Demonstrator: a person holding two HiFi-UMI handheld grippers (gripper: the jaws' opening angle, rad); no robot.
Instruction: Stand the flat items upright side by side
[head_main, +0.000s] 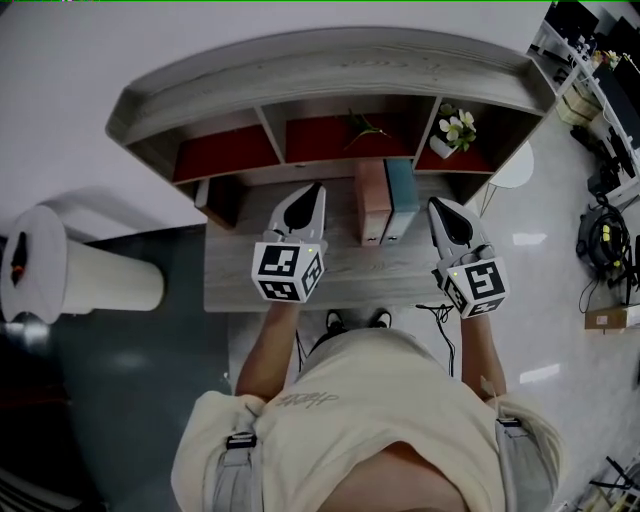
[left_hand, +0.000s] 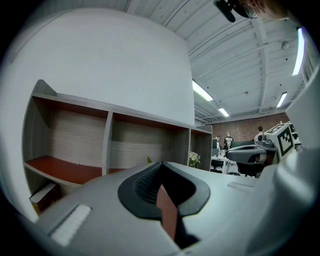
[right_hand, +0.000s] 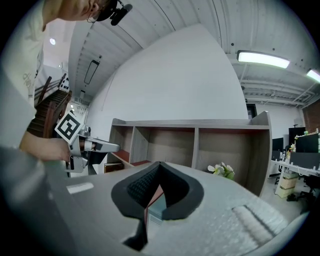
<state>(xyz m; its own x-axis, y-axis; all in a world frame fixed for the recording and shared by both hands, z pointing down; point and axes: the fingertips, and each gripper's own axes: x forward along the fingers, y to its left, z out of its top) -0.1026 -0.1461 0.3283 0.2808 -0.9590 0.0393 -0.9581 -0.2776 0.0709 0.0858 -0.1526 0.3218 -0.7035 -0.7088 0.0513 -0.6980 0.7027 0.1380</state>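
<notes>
Grey-padded left gripper (left_hand: 161, 167) and right gripper (right_hand: 158, 166) are both clenched on nothing, level in front of the shelf unit (head_main: 330, 72). Pink book (head_main: 372, 200) and teal book (head_main: 402, 192) stand upright, touching, just in front of the shelf's middle-right bays: that pair looks done. Dark book (head_main: 221, 200) under the shelf's left bay seems to lie flat, hard to tell. Probably that one's left.

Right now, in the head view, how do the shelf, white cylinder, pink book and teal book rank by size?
1. shelf
2. white cylinder
3. pink book and teal book: they look about alike, so I won't rank one over the other.
</notes>
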